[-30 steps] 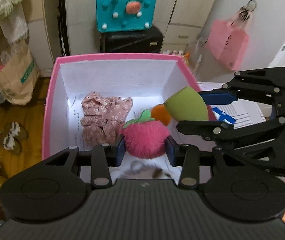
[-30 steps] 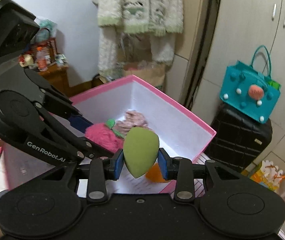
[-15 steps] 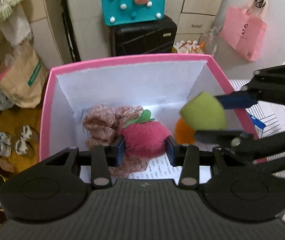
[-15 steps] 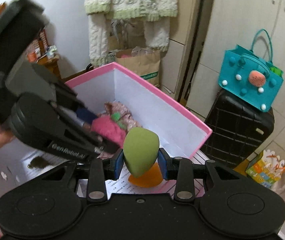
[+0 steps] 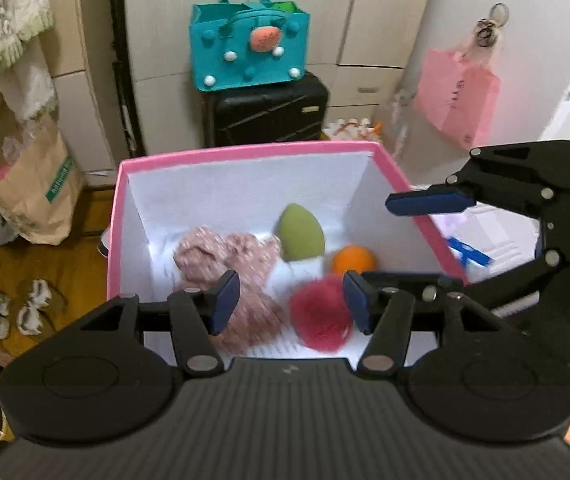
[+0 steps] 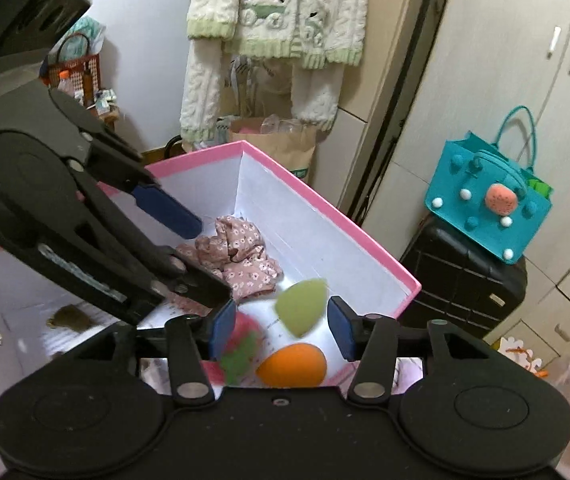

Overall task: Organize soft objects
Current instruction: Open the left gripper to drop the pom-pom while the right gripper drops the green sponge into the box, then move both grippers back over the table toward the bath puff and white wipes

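Note:
A pink box (image 5: 245, 151) with white walls holds the soft things. Inside lie a floral pink cloth (image 5: 221, 252), a green egg-shaped sponge (image 5: 300, 233), an orange sponge (image 5: 353, 260) and a fluffy pink strawberry (image 5: 321, 322), which is blurred. My left gripper (image 5: 289, 300) is open and empty above the box's near side. My right gripper (image 6: 281, 330) is open and empty over the box; it also shows in the left wrist view (image 5: 429, 240) at the right rim. In the right wrist view the green sponge (image 6: 300, 306), orange sponge (image 6: 293, 364), strawberry (image 6: 241, 344) and cloth (image 6: 237, 256) show below its jaws.
A teal bag (image 5: 249, 52) sits on a black suitcase (image 5: 265, 112) behind the box. A brown paper bag (image 5: 33, 184) and slippers (image 5: 9, 308) are on the wooden floor at left. A pink bag (image 5: 457, 100) hangs at right. Printed paper (image 5: 485, 236) lies right of the box.
Both grippers opened. The strawberry dropped from the left gripper and the green sponge from the right gripper into the box.

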